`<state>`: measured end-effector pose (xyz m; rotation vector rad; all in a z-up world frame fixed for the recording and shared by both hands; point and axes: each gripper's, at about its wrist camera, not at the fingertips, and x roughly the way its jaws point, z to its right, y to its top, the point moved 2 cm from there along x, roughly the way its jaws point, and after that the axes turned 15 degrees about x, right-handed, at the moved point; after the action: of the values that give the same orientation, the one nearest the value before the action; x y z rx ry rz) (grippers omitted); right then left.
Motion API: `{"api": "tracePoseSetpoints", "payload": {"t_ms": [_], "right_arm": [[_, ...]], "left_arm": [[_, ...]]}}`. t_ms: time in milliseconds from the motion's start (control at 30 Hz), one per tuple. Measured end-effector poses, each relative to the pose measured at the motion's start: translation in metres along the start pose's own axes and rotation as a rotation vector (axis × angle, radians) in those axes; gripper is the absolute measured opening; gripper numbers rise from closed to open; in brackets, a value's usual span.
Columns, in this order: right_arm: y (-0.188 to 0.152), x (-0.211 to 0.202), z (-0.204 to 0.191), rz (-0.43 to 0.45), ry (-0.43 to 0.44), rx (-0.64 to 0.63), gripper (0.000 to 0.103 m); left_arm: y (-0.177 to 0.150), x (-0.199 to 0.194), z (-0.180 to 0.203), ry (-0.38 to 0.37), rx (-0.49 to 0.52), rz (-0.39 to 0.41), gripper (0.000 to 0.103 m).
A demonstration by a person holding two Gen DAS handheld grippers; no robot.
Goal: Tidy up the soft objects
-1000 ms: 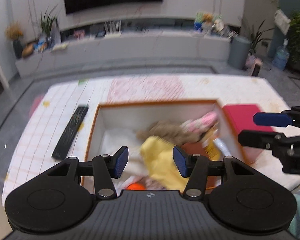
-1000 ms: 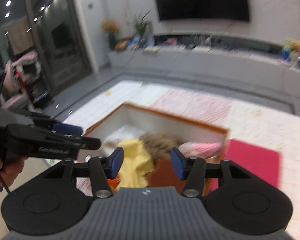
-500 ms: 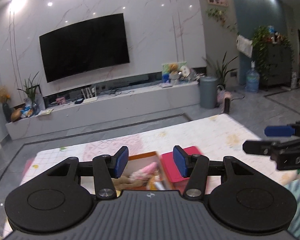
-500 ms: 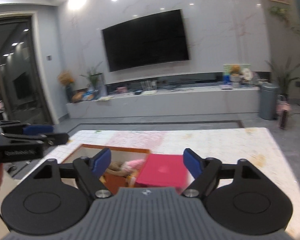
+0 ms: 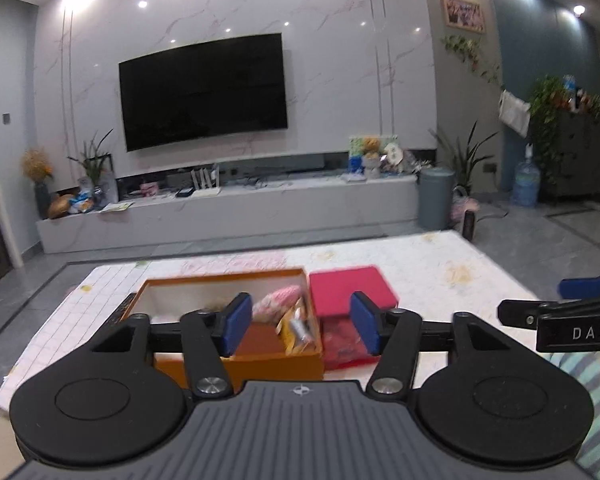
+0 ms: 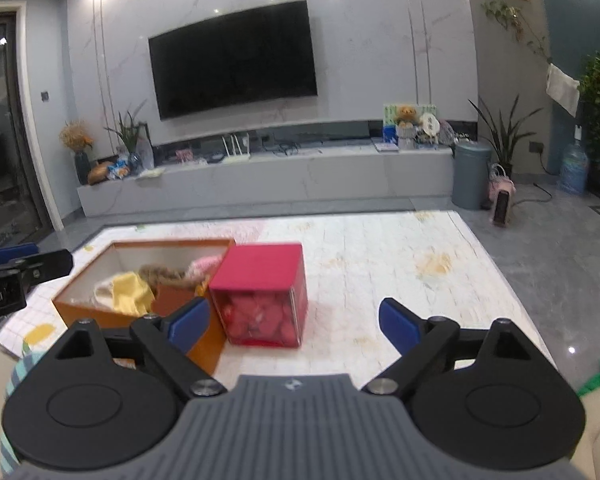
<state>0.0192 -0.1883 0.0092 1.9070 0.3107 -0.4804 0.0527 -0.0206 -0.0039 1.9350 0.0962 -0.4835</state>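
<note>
An open orange box [image 6: 140,314] [image 5: 260,360] stands on the low table and holds soft things: a yellow cloth [image 6: 130,298], a brown plush [image 6: 160,274] and a pink plush [image 6: 202,266] [image 5: 280,300]. A red box [image 6: 266,296] [image 5: 350,292] with a clear front stands against its right side. My left gripper [image 5: 302,322] is open and empty, held back from the boxes. My right gripper [image 6: 294,322] is wide open and empty, in front of the red box.
The table [image 6: 400,264] has a pale patterned cover. Beyond it stand a long TV bench [image 6: 268,176], a grey bin [image 6: 470,174] and plants. A green thing [image 6: 598,376] lies at the right edge of the right wrist view.
Both grippers have pulled up and back from over the orange box and now look level across the room. The right gripper's jaws have opened wider.
</note>
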Motion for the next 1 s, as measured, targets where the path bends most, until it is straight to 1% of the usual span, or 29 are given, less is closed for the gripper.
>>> {"api": "tracePoseSetpoints", "payload": {"t_ms": [67, 167, 300, 433, 533, 667, 1000], "right_arm": [[-0.01, 0.001, 0.003, -0.02, -0.039, -0.007, 0.091], [-0.028, 0.002, 0.011, -0.048, -0.087, 0.009, 0.091], [-0.048, 0.0, 0.018, -0.073, -0.085, 0.055, 0.091], [-0.06, 0.002, 0.011, -0.075, -0.094, 0.02, 0.091], [-0.064, 0.001, 0.006, -0.071, -0.09, 0.008, 0.091], [-0.065, 0.002, 0.002, -0.059, -0.099, -0.016, 0.091], [-0.066, -0.001, 0.0, -0.053, -0.096, -0.026, 0.091]], "left_arm": [[-0.008, 0.001, 0.003, 0.007, -0.016, -0.03, 0.074], [-0.025, -0.002, 0.006, -0.012, -0.049, -0.062, 0.076], [-0.049, -0.001, 0.011, -0.031, -0.083, -0.112, 0.076], [-0.069, -0.004, 0.013, -0.017, -0.102, -0.143, 0.076], [-0.075, -0.004, 0.015, -0.016, -0.103, -0.147, 0.077], [-0.072, -0.004, 0.015, -0.019, -0.091, -0.139, 0.078], [-0.073, -0.005, 0.017, -0.017, -0.09, -0.132, 0.078]]}}
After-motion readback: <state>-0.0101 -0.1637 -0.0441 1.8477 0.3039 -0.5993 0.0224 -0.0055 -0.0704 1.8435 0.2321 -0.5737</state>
